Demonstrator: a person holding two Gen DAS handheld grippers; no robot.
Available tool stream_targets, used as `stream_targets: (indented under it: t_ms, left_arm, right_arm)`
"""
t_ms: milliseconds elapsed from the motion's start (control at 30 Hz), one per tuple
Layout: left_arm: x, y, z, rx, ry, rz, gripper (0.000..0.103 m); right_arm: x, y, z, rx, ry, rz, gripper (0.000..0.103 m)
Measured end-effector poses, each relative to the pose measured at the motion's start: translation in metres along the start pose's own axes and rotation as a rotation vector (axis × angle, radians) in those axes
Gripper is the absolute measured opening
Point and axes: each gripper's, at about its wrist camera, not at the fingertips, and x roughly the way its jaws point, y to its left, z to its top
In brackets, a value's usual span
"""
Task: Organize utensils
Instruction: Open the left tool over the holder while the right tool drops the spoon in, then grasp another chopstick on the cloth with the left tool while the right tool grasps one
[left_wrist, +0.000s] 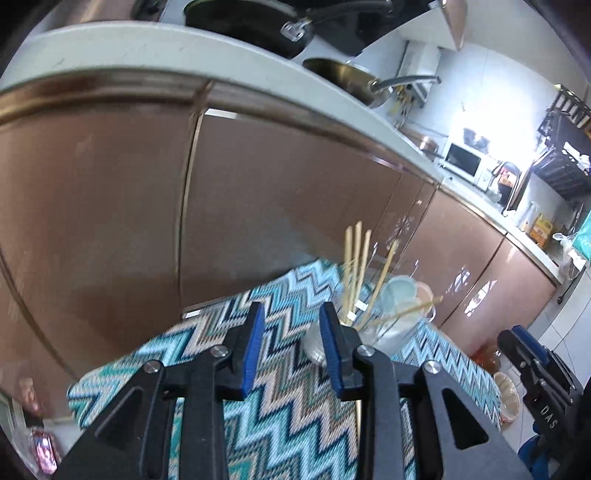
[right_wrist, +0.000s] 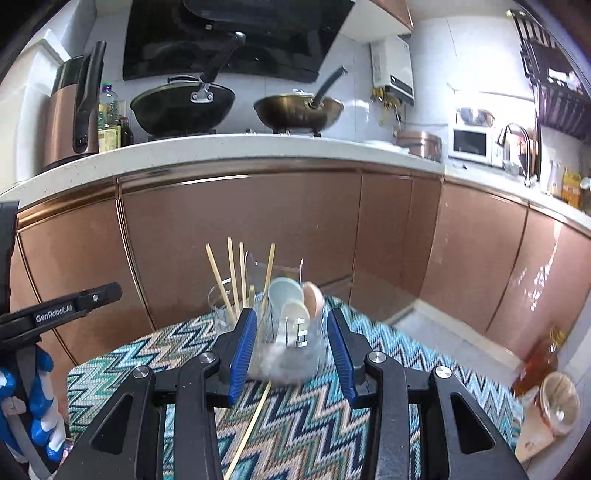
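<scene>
A clear glass holder (right_wrist: 295, 350) with pastel spoons (right_wrist: 284, 295) stands on the zigzag cloth (right_wrist: 406, 369). A second clear cup (right_wrist: 223, 306) behind it holds several wooden chopsticks (right_wrist: 232, 273). One loose chopstick (right_wrist: 251, 424) lies on the cloth under my right gripper (right_wrist: 291, 343), which is open with its jaws on either side of the spoon holder. My left gripper (left_wrist: 291, 343) is open and empty, left of the cups (left_wrist: 388, 325) and chopsticks (left_wrist: 356, 266).
Copper cabinet doors (right_wrist: 240, 240) rise right behind the table under a white counter (right_wrist: 221, 147) with two woks (right_wrist: 183, 107). A microwave (right_wrist: 471, 142) and sink tap are at the right. Jars (right_wrist: 557, 402) sit on the floor at the right.
</scene>
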Motion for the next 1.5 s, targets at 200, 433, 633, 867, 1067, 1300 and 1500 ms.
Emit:
stream_targets:
  t_ms: [200,433,633,867,1067,1300,1500]
  left_arm:
    - [-0.004,0.013,-0.014,0.0,0.083,0.033,0.032]
    - [0.001,0.03,-0.029,-0.026,0.198,0.028,0.032]
    - [0.012,0.041,-0.037,-0.047,0.276,0.027,0.032]
    - [0.037,0.056,-0.052,-0.085,0.389,0.021,0.032]
    - [0.066,0.078,-0.065,-0.129,0.509,0.017,0.032]
    - [0.094,0.086,-0.065,-0.153,0.604,-0.001,0.032]
    - [0.117,0.094,-0.068,-0.16,0.657,0.027,0.031]
  right_arm:
    - [-0.002,0.008,-0.011,0.029,0.071,0.017,0.037]
    - [0.004,0.009,-0.019,0.072,0.172,0.036,0.037]
    - [0.013,0.007,-0.028,0.111,0.246,0.052,0.037]
    - [0.042,0.011,-0.05,0.147,0.389,0.109,0.037]
    - [0.077,0.018,-0.078,0.173,0.531,0.158,0.037]
    - [0.117,0.021,-0.085,0.178,0.612,0.169,0.029]
    - [0.156,0.016,-0.093,0.181,0.68,0.148,0.02]
